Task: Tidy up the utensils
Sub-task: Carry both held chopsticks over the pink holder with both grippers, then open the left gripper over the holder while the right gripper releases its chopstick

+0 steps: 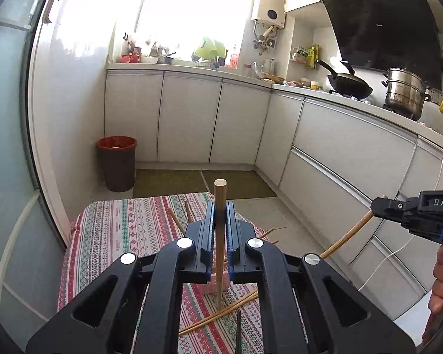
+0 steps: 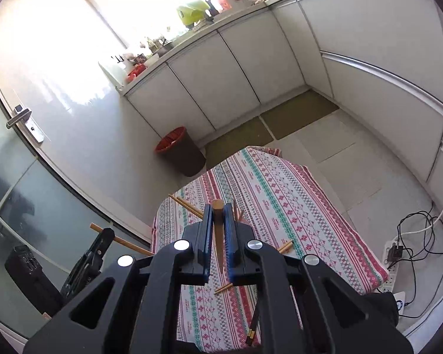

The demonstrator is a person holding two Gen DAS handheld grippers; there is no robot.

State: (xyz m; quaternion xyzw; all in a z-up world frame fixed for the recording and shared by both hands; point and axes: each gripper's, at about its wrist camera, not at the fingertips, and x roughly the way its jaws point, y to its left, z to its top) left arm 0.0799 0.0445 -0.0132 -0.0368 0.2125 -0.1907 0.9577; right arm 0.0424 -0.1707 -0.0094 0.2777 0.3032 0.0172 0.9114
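Left tool (image 1: pixel 220 215) clamps a light wooden chopstick (image 1: pixel 220 250) upright, its blunt end poking above the fingers. Below it, loose chopsticks (image 1: pixel 221 314) lie scattered on the patterned bench (image 1: pixel 118 230). Off to the right, the right tool (image 1: pixel 410 212) grips another chopstick (image 1: pixel 348 234).

Home kitchen, lived-in. White base cabinets (image 1: pixel 192 115) run in an L under a cluttered countertop (image 1: pixel 325 93); black wok (image 1: pixel 350 84) and steel steamer pot (image 1: pixel 404 91) stand on the stove beneath a black range hood (image 1: pixel 384 26); wall-mounted water heater (image 1: pixel 268 3); lined waste bin (image 1: pixel 117 162) on the floor; small table under a patterned tablecloth (image 2: pixel 280 194).
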